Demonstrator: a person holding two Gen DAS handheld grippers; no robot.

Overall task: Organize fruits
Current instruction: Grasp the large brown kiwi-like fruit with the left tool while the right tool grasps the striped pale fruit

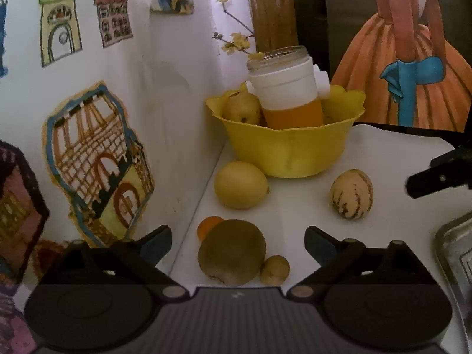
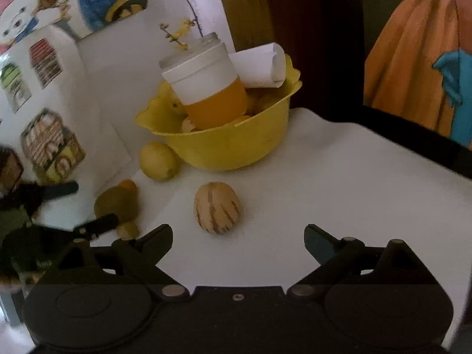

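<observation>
Around the yellow bowl point(image 1: 287, 150), 5 fruits sit loose from 4 to 8 o'clock; left gripper point(image 1: 237, 246) and right gripper point(image 2: 238, 243) both wide, empty.

The bowl point(image 1: 289, 150) looks like smooth yellow plastic with a dull sheen. The jar point(image 1: 278, 57) standing in it is clear glass, wrapped in a matt white and orange sleeve. The worktop point(image 2: 339, 183) is plain matt white. The kiwi point(image 1: 231, 252) has a dull, fuzzy brown skin; the lemon point(image 1: 240, 185) is finely pitted. The striped melon point(image 2: 216, 211) looks smooth and matt. A tray point(image 1: 455, 250) at the edge is scuffed, shiny metal. The left tongs point(image 1: 237, 243) are matt black plastic.
</observation>
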